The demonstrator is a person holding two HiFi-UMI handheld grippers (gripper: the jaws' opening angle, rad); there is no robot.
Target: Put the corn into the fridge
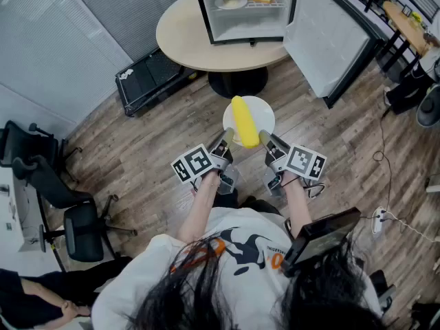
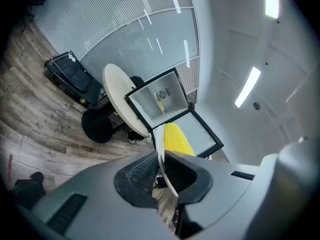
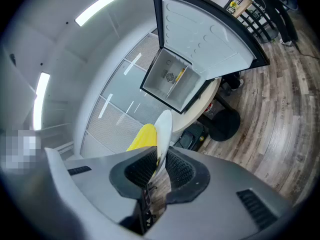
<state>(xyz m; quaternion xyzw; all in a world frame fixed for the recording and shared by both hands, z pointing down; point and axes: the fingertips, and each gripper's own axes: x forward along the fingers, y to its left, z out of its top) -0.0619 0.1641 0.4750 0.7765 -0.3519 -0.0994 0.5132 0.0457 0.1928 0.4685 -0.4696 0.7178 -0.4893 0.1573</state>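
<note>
Head view: left gripper (image 1: 225, 138) and right gripper (image 1: 265, 140) both clamp the white plate (image 1: 267, 115) bearing the corn cob (image 1: 243, 121). Mini fridge (image 1: 227, 23) contents are too small to identify.

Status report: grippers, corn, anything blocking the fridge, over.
Left gripper and right gripper both shut on plate rim. Corn lying on plate. Fridge door open, nothing seen in the way.

Fridge (image 1: 244, 20) front open, room free under its shelf (image 1: 273, 6), shelf top occupied by a stored plate (image 1: 231, 3), door (image 1: 323, 43) swung out at right narrowing approach, black case (image 1: 148, 81) on floor (image 1: 165, 126) left of tabletop (image 1: 180, 36) base.
</note>
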